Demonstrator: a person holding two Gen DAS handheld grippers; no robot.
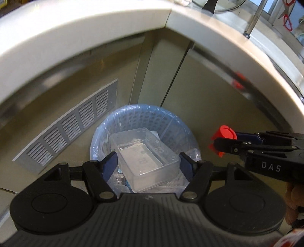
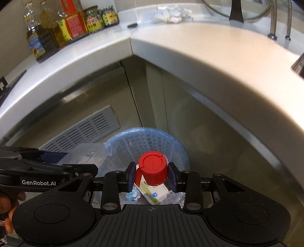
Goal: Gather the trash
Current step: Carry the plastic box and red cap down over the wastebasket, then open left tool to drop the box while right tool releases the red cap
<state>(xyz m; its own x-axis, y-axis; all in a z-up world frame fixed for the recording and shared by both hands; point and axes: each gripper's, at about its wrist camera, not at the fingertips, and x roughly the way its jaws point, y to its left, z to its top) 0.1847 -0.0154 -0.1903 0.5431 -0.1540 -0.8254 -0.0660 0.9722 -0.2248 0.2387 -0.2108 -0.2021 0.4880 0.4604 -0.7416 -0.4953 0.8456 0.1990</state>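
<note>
Left wrist view, item one: my left claw (image 1: 148, 163), pads set against the two ends of a clear plastic box (image 1: 146, 152), pinching it directly above the bin (image 1: 133, 115).

Item two: my right claw (image 2: 152, 174), seen in the right wrist view, pinching a red cap (image 2: 152, 168) between its blue pads (image 2: 132, 174); in the left view it reaches in from the right, level with the bin's rim.

Item three: bin, a blue mesh basket with a clear liner, standing on the floor in the corner under the surface (image 2: 190, 43). Contents already inside: a white and green carton (image 2: 153, 193), scraps of blue and clear wrapper.

Step in hand, as I judge it: delivery. Both pieces of trash are over the opening, neither let go yet.

Next move calls for: spreading each claw while it is squarely above the opening, so that the box drops flat and the cap does not bounce off the rim; the box nearly fills the mouth, so perhaps it should go first.

Surface and room: pale kitchen corner worktop, joined at an angle, carrying oil bottles (image 2: 38, 38), jars (image 2: 100, 17), a crumpled clear bag (image 2: 171, 11) perhaps still to collect, and chrome tap pipes (image 2: 273, 19). Beige cabinet doors below; a grey vent grille (image 1: 72, 127) left of the bin.
</note>
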